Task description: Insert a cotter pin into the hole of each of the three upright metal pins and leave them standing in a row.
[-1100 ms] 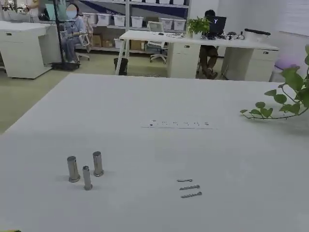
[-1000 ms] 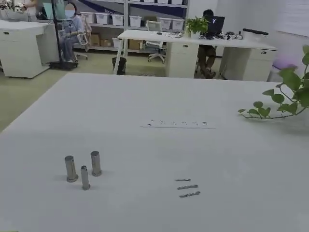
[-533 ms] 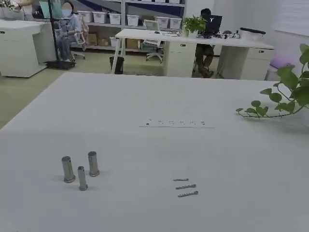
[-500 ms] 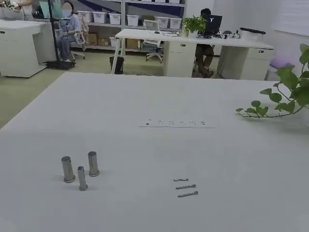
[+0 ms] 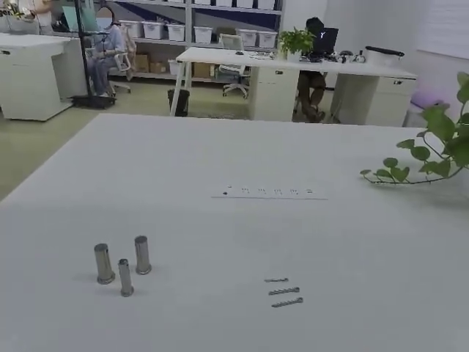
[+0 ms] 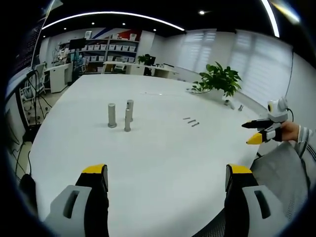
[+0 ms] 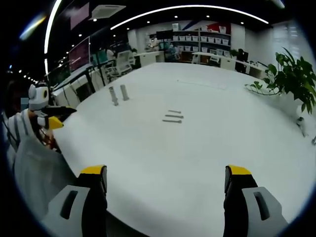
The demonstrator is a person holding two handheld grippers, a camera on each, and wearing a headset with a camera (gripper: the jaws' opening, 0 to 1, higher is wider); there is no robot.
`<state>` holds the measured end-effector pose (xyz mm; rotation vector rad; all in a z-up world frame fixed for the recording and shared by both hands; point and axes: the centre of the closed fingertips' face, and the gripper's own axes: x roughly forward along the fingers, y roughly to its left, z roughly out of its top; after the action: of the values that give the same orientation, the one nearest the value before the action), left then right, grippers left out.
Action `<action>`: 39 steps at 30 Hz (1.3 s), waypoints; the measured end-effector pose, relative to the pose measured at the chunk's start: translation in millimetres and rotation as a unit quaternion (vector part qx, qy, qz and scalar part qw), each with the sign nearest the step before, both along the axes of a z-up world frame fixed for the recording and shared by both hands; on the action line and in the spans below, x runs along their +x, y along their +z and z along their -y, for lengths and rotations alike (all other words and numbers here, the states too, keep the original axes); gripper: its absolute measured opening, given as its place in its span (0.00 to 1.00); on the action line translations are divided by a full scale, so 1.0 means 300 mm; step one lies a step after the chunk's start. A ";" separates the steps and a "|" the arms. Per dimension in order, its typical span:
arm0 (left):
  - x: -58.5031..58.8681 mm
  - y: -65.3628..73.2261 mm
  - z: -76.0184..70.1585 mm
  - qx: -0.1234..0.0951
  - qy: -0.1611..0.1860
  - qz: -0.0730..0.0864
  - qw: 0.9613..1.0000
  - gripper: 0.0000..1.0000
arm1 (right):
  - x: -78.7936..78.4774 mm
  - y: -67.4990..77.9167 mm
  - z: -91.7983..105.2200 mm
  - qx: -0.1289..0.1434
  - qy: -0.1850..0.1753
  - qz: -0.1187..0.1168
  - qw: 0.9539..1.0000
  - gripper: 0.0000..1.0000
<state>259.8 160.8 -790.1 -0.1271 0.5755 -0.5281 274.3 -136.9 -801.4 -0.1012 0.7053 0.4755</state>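
At the near edge of the broad white office table [image 5: 308, 147], the left gripper [image 6: 166, 170] and right gripper [image 7: 165, 170] both gape wide, empty. From the right one, three small silvery cotter pins [image 7: 173, 117] lie at twelve o'clock, long axes crosswise. Three upright grey metal pins [image 7: 118, 94] stand at eleven, probably handier for the left.

My left gripper [image 6: 167, 170] is yellow-tipped, black below. The metal pins [image 5: 126, 277] are silver-grey, the surface [image 5: 234, 147] plain white.

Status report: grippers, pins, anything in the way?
Left gripper and right gripper open, holding nothing. Three metal pins upright, clustered; cotter pins lying flat, apart from them. No obstruction seen.
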 end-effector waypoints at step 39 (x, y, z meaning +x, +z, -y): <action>0.058 0.003 -0.028 -0.002 0.027 -0.007 1.000 1.00 | -0.003 0.004 0.026 0.000 -0.020 -0.003 1.000 0.97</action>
<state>277.3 169.2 -789.2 -0.1492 0.5822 -0.4754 273.3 -144.7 -800.2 -0.0852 0.7116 0.4378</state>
